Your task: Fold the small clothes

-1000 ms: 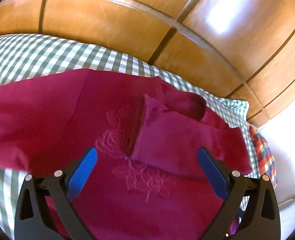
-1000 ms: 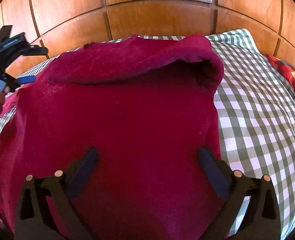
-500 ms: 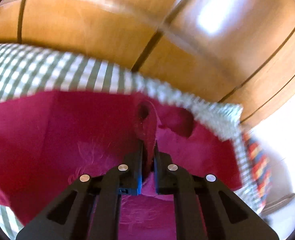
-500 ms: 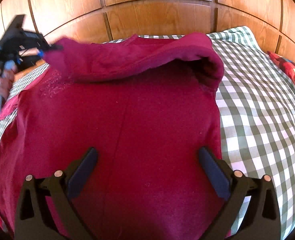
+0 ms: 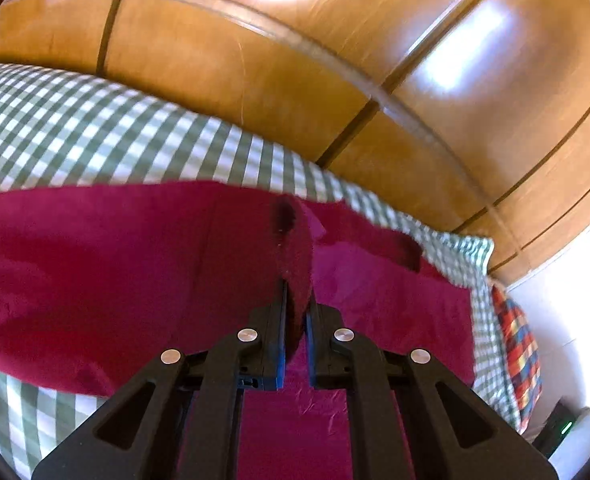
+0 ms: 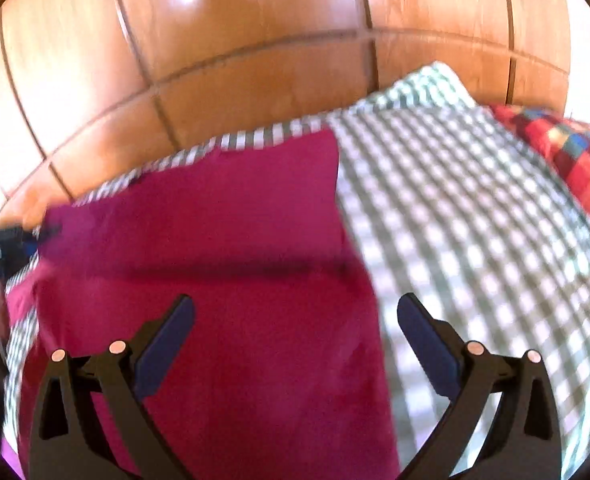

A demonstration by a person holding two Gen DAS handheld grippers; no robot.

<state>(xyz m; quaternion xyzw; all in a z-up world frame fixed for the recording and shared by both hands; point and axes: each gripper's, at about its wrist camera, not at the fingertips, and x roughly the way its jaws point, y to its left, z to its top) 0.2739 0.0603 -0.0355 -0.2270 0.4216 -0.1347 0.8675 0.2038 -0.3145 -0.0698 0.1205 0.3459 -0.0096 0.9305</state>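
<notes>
A dark red garment (image 5: 115, 272) lies spread on a green-and-white checked bedcover (image 5: 95, 136). My left gripper (image 5: 296, 292) is shut on a raised fold of that red cloth, which stands up between its blue pads. In the right wrist view the same red garment (image 6: 235, 280) lies flat with a straight fold line across it. My right gripper (image 6: 295, 320) hangs open above the cloth's right edge, nothing between its fingers. The left gripper (image 6: 43, 230) shows blurred at the far left edge of that view, pinching the cloth there.
A glossy wooden panelled wall (image 5: 335, 80) rises right behind the bed. A red, blue and yellow checked pillow (image 6: 567, 160) lies at the bed's right side. A white wall and a small dark device with a green light (image 5: 563, 426) sit at the lower right.
My left gripper shut on a fold of the red cloth and drew it across. The raised upper layer now lies flat. My right gripper rose and tilted, staying open.
</notes>
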